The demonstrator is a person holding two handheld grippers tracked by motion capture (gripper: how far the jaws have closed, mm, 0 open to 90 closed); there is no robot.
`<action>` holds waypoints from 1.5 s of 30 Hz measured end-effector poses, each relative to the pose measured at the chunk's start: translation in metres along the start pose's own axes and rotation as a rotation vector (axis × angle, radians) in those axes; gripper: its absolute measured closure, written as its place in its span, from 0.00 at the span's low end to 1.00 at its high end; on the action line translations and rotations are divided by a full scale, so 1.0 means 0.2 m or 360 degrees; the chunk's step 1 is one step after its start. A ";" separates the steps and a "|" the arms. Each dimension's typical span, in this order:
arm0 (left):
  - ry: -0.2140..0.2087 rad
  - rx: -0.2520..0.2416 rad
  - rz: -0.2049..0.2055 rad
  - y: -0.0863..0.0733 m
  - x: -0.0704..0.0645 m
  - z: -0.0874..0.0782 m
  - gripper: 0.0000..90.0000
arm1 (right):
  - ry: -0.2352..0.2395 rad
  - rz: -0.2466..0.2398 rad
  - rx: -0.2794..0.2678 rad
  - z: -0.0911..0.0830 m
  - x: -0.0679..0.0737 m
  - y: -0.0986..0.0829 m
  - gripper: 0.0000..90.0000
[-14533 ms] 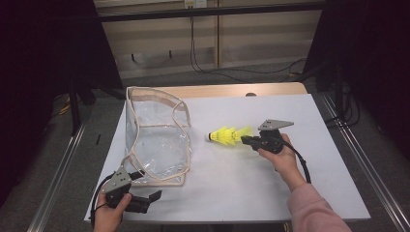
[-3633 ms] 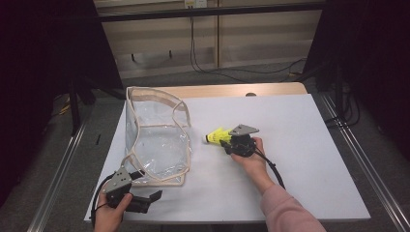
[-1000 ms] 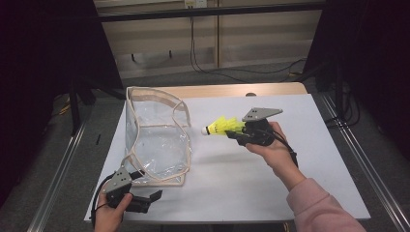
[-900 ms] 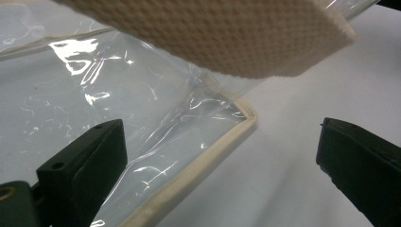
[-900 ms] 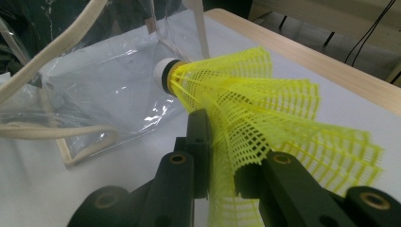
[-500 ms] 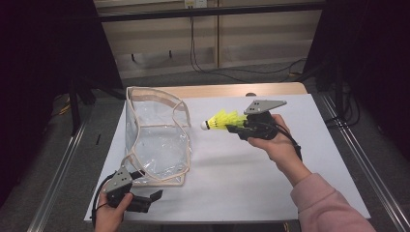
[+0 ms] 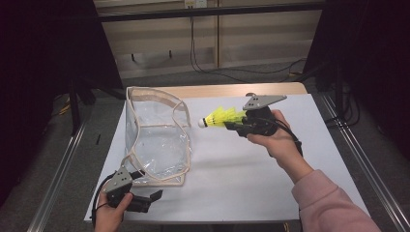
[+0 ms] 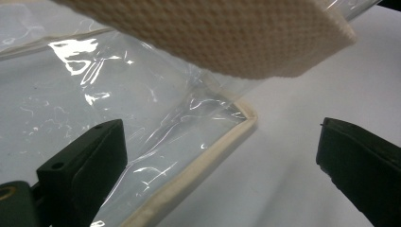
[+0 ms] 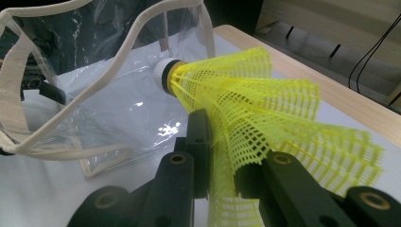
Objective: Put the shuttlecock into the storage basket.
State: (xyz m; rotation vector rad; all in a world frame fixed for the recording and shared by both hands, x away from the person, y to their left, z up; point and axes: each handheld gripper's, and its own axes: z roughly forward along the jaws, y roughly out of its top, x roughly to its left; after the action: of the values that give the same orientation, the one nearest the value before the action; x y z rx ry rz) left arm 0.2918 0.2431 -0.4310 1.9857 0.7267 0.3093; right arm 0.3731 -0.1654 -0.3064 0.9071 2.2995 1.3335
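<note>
**Shuttlecock poised beside the clear bag**

Left gripper (image 7: 145,203) sits at the near left corner of the counter (image 7: 251,179), its jaws spread wide apart and holding nothing; in the left gripper view the bag's cream-trimmed bottom corner (image 8: 246,120) lies between them, nearer the left jaw. Just beyond it stands the transparent bag (image 7: 157,140), its mouth sagging open toward the right.

Right gripper (image 7: 232,126) hangs above the counter with its jaws clamped on the yellow mesh skirt of the shuttlecock (image 7: 220,118), the white cork tip pointing left at the bag, near its rim but apart from it.

To do this well, I'd say keep the cork leading, carry it level over the drooping rim, and release only once the skirt is inside.
</note>
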 end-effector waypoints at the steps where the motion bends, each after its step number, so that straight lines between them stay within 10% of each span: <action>1: -0.0001 -0.0001 -0.0006 0.00 0.00 0.00 0.03 | 0.0007 0.0006 -0.0005 0.00 0.00 0.01 0.89; 45: -0.0004 -0.0015 0.0000 0.00 0.00 0.00 0.03 | 0.0126 -0.0132 -0.0017 0.06 0.15 0.25 0.89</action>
State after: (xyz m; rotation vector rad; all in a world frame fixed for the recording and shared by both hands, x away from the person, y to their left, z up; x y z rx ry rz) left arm 0.2920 0.2428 -0.4320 1.9769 0.7229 0.3097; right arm 0.3753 -0.1185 -0.2688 0.7598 2.3592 1.3684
